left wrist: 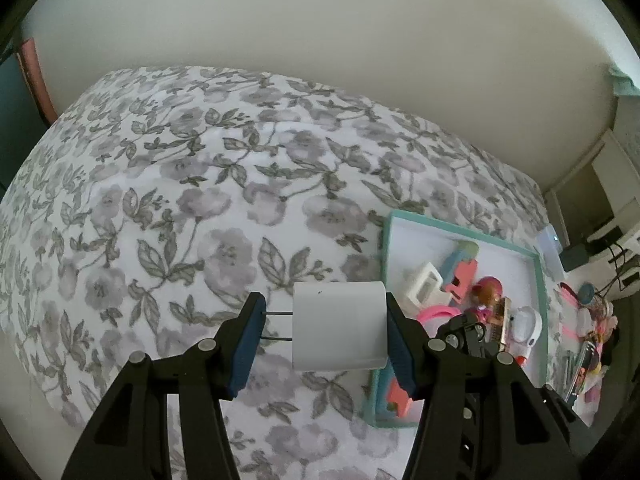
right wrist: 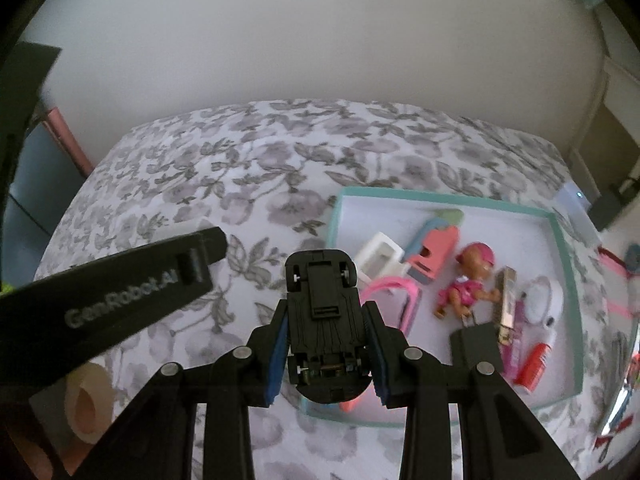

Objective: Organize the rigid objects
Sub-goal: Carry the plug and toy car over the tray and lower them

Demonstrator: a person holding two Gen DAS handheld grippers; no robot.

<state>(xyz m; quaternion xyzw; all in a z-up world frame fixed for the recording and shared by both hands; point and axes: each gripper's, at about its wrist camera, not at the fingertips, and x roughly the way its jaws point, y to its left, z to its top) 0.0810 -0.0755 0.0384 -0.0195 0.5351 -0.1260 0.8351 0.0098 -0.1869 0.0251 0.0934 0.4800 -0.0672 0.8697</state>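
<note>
My left gripper (left wrist: 322, 330) is shut on a white plug adapter (left wrist: 339, 326), its two metal prongs touching the left pad, held above the floral bedspread just left of the teal-rimmed tray (left wrist: 386, 248). My right gripper (right wrist: 326, 344) is shut on a black toy car (right wrist: 323, 320), underside up, over the tray's near left corner (right wrist: 334, 216). In the tray lie a doll (right wrist: 466, 280), a white frame piece (right wrist: 378, 258), a pink and blue block (right wrist: 432, 252), a black charger (right wrist: 476, 344) and other small toys. The left gripper's body (right wrist: 120, 300) shows at the left of the right wrist view.
The bed (left wrist: 180, 200) is covered by a grey floral spread. A tape roll (right wrist: 86, 404) lies at the lower left in the right wrist view. More loose items (left wrist: 588, 332) lie right of the tray. A wall stands behind the bed.
</note>
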